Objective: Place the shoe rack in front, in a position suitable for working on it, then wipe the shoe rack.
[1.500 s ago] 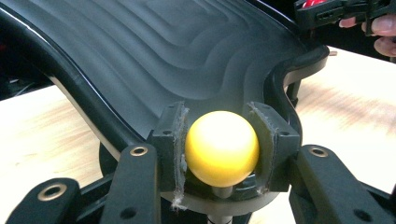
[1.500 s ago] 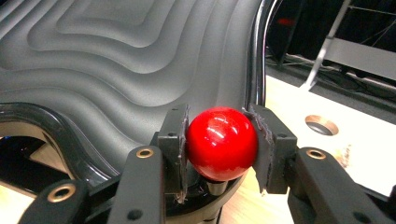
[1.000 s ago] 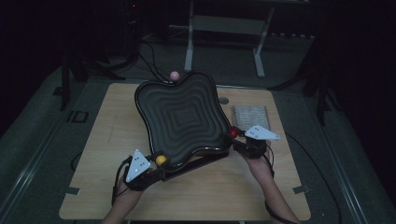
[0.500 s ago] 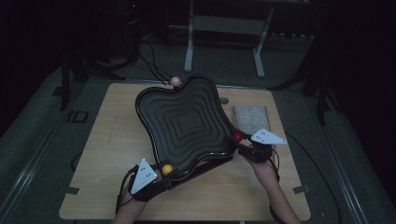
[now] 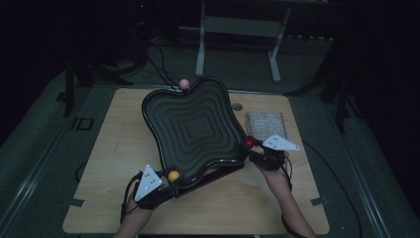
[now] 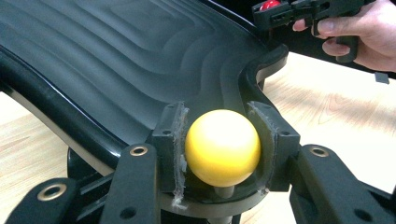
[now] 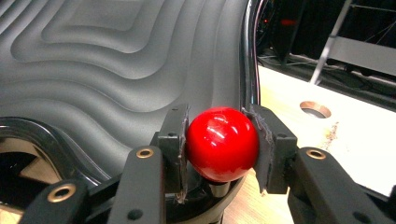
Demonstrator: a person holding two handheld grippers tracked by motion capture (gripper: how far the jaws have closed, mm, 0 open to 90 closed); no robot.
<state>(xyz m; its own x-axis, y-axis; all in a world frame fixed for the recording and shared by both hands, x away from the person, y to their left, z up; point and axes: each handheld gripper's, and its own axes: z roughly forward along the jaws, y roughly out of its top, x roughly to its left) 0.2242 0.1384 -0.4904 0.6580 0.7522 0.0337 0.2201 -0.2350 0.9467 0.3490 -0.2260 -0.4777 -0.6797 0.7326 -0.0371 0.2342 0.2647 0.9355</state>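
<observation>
A pale wooden table [image 5: 99, 148] stands in a dim room, carrying a large black four-lobed tray with a stepped, rippled surface [image 5: 195, 129], which sits near the table's middle and is tilted, its near edge propped above the wood. A grey knitted cloth [image 5: 266, 124] lies flat on the table just right of the tray, and a small round hole [image 5: 237, 106] marks the tabletop beyond it. Three ball-shaped knobs rise from the tray's rim: a pink ball knob [image 5: 184, 84] at the far lobe, a glossy red ball knob [image 7: 222, 143] at the right lobe and a matte yellow ball knob [image 6: 222, 147] at the near-left lobe. The left gripper [image 6: 219, 149] pinches the yellow knob, its padded jaws pressed against both sides of the ball, with the knob's short stem visible beneath. The right gripper [image 7: 219, 142] clamps the red knob the same way, pads tight against the ball. A person's hands grasp both grippers from the table's near edge.
</observation>
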